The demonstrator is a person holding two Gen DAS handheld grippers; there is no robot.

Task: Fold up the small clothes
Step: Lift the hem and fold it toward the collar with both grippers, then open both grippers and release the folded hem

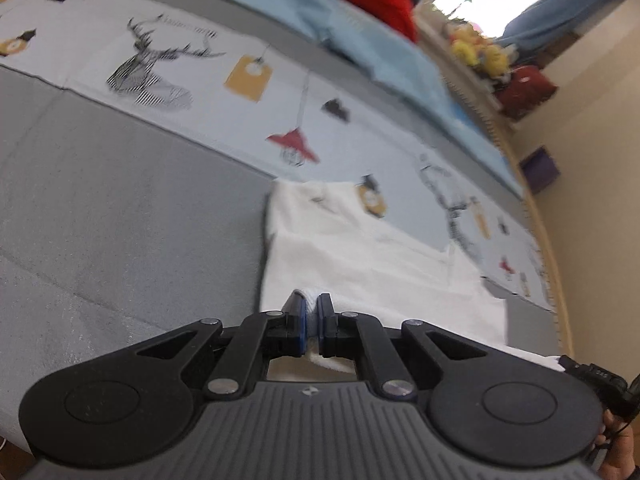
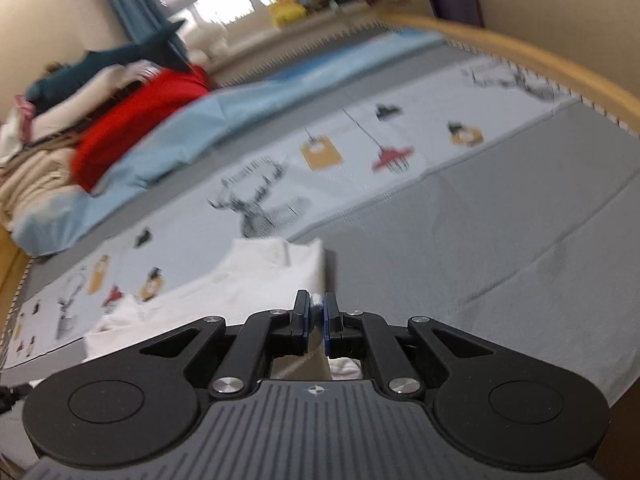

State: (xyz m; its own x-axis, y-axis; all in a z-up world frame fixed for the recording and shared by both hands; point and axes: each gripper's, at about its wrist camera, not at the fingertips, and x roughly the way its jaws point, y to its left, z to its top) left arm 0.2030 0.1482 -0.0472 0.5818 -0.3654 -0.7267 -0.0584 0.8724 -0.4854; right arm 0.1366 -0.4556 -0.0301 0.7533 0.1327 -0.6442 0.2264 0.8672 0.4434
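Observation:
A small white garment (image 1: 360,248) lies on the bed over the grey cover and the printed sheet. My left gripper (image 1: 311,304) is shut on its near edge, with a fold of white cloth pinched between the blue pads. The same white garment (image 2: 256,280) shows in the right wrist view, stretching away to the left. My right gripper (image 2: 316,306) is shut on another part of its near edge, with cloth between the pads. Both views are blurred.
A grey bed cover (image 1: 120,208) and a pale sheet printed with deer and lamps (image 1: 240,80) lie under the garment. A light blue blanket (image 2: 240,112), a red garment (image 2: 136,120) and piled clothes sit at the far side. A wooden bed rim (image 2: 560,64) runs along the edge.

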